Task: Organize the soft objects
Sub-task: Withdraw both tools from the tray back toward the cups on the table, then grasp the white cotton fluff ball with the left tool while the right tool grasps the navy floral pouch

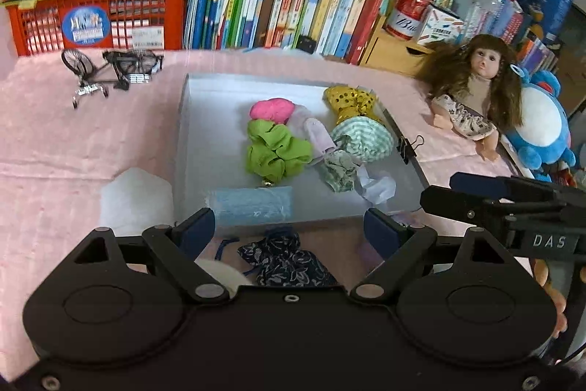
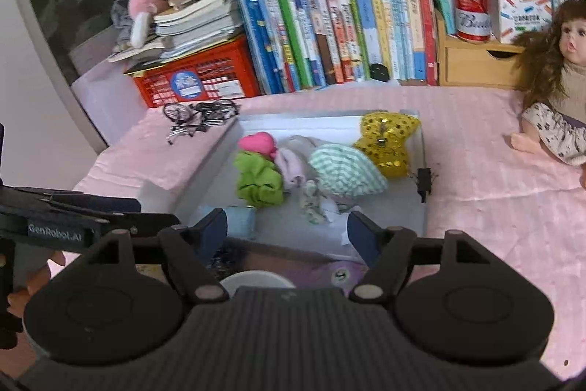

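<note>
Several soft items are gathered in the grey tray [image 1: 197,120]; one dark floral pouch [image 1: 285,259] is left outside on the surface, just before its near edge. Left tool [image 1: 289,226] and right tool [image 2: 287,229] are held wide open, empty. Pouch judged light, limp; best pinched at its bunched middle.

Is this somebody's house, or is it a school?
Most likely a home, maybe a child's room or study corner: a long row of picture books, a doll and a blue plush toy beside a table with a pink cloth.
</note>
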A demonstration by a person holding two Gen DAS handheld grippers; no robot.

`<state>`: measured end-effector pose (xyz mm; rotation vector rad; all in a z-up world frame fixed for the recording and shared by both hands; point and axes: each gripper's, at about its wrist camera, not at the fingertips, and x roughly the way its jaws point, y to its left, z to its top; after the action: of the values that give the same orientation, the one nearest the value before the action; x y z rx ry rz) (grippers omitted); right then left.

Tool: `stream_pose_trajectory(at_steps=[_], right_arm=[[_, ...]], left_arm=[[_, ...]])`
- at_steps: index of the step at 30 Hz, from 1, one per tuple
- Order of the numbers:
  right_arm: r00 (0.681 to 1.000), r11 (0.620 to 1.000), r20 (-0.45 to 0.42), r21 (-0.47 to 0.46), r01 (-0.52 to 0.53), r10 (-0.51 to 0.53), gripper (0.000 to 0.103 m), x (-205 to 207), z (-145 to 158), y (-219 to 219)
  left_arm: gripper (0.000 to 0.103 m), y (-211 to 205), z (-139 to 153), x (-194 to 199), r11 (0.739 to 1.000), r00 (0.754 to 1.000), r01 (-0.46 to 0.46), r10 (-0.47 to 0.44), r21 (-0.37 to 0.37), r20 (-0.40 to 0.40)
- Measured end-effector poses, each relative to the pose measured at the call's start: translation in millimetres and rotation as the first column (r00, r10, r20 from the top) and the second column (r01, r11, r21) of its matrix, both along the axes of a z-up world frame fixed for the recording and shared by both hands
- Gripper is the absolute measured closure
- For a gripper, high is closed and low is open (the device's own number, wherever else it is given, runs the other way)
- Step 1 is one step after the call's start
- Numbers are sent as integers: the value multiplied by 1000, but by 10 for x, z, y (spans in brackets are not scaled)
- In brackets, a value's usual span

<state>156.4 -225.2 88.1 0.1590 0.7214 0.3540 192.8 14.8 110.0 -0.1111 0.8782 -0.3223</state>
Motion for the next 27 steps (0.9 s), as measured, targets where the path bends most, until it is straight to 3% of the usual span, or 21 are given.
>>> stream_pose_trajectory(at_steps=[7,15,20,27], right_arm=[[996,997,56,-33,-64,66,19,-218,109,221],[974,982,181,-155,-109,137,16,-641,76,534],[957,950,216,-287,-125,192,15,-887,-27,788],[922,911,256,-369,-185,291,13,-1186,-112,1033]], left_arm=[[15,115,27,-307,1000,997,24,-26,17,77],[12,369,-7,-791,999,977,21,-28,34,213],[9,581,-57,-1166,998,951,-40,24,47,308],[8,860,-204,-1579,996,942,-81,61,47,329]])
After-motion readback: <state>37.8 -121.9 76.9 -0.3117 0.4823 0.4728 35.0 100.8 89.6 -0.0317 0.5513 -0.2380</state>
